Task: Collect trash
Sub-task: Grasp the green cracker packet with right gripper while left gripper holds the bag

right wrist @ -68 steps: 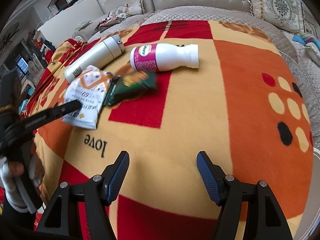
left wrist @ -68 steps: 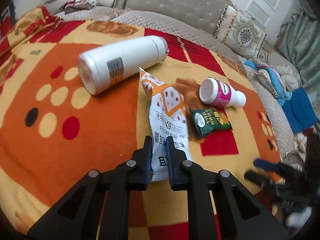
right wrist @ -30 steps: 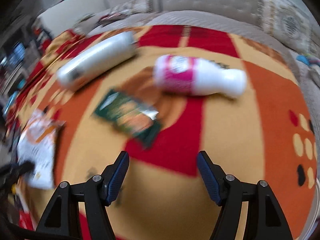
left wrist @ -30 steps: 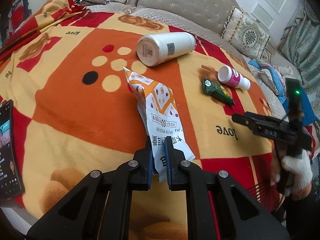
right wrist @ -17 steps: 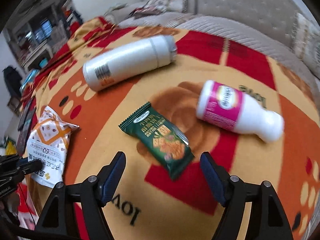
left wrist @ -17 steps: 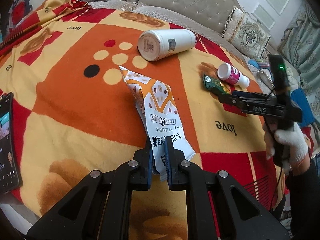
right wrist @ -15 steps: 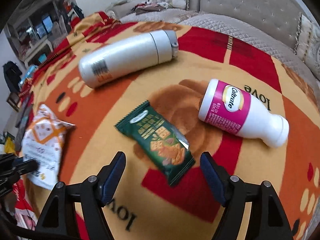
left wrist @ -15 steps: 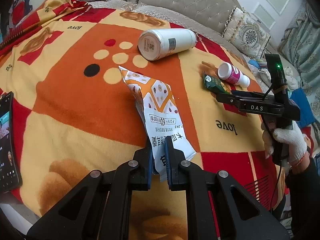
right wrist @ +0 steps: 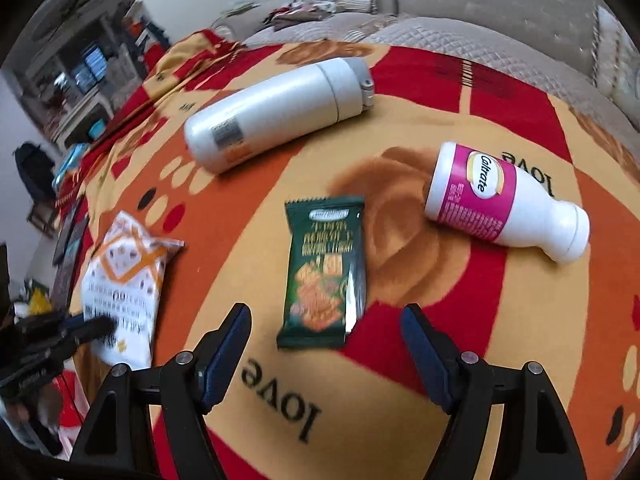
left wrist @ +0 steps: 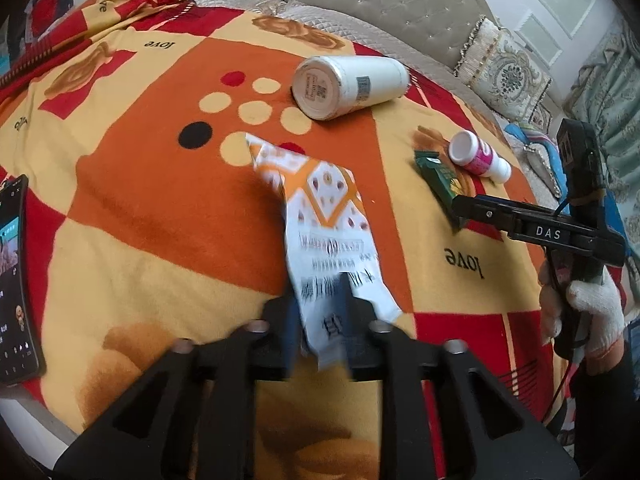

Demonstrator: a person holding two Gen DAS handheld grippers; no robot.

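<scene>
Heads up, your left gripper has just been opening around the snack bag, jaws now apart, so it could slide off the blanket's near edge.

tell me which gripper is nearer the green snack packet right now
Right. The right gripper hangs open just short of the green snack packet, lined up with it. The left gripper is off to the side at the white snack bag.

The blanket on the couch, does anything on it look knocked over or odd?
Both containers lie on their sides: the white flask and the pink-labelled bottle. A phone sits at the blanket's edge. No spills visible.
</scene>
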